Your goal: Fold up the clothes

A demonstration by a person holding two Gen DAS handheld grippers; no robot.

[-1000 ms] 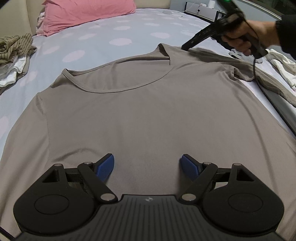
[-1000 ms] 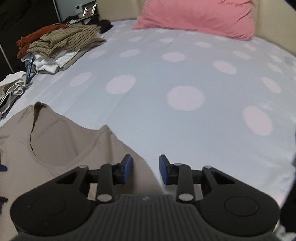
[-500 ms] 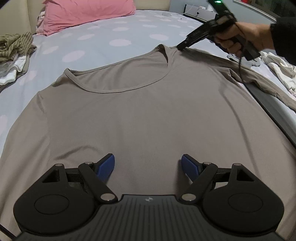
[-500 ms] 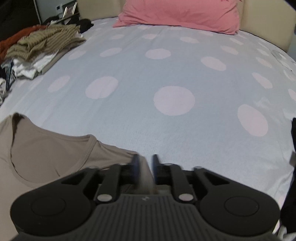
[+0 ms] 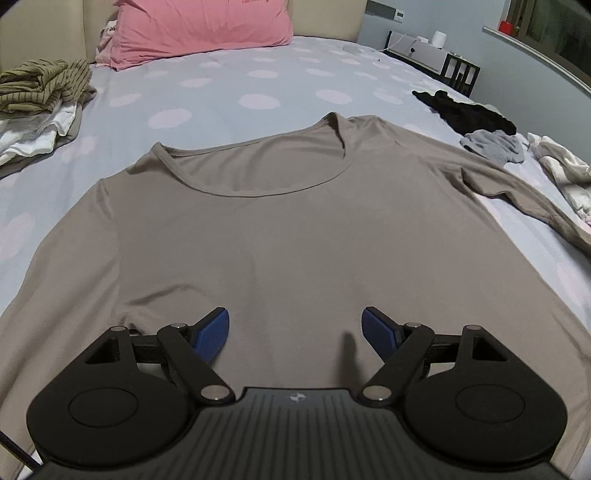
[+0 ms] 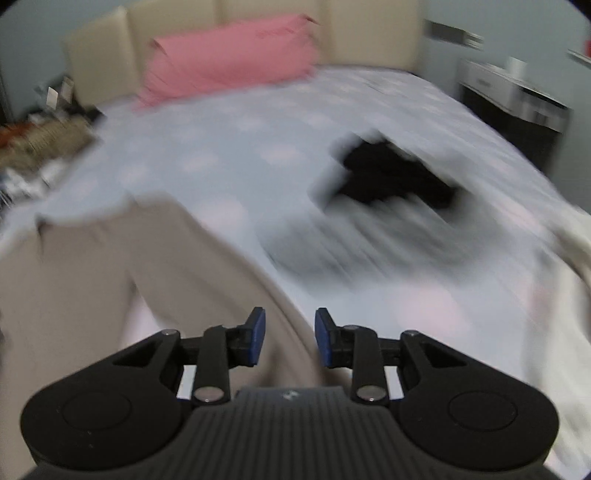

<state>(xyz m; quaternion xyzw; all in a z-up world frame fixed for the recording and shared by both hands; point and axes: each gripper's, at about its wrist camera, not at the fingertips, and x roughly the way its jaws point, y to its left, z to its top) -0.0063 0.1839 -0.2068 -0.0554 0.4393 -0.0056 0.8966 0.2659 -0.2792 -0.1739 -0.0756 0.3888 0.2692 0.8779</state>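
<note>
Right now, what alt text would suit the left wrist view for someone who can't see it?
A taupe long-sleeved shirt lies spread flat on a blue polka-dot bed, with the left tool open above its lower part. A pink pillow sits at the head, and loose clothes lie along both sides.

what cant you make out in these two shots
- Left wrist view: taupe shirt hem hidden behind the left gripper; both cuffs cut off by the frame edges.
- Right wrist view: motion blur smears the black garment.
- Right gripper, jaws opening: whether it touches cloth is unclear.
</note>
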